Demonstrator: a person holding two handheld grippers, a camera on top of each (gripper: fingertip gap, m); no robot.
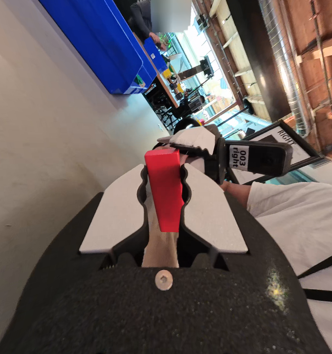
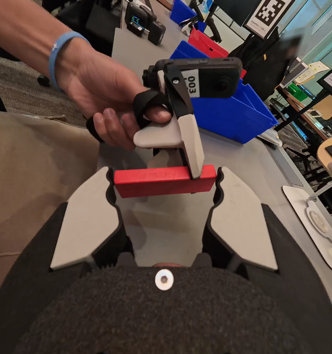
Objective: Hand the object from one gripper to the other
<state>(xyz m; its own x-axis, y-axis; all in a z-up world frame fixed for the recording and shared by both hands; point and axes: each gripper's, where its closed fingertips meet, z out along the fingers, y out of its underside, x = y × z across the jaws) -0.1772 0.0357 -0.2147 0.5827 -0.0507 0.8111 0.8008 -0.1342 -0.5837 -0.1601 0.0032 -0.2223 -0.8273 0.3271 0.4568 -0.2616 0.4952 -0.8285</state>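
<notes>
Mid-handover: red block held by one gripper, bracketed by the other.

Left wrist view: the left gripper (image 1: 163, 188) fingers pinch the red block (image 1: 164, 189); blue bins (image 1: 96, 47) far left, contents mostly hidden.
Right wrist view: the right gripper (image 2: 164, 183) fingers, wide apart, flank the block's ends above the grey surface (image 2: 243, 168). Likely next: close, then the left releases.
</notes>
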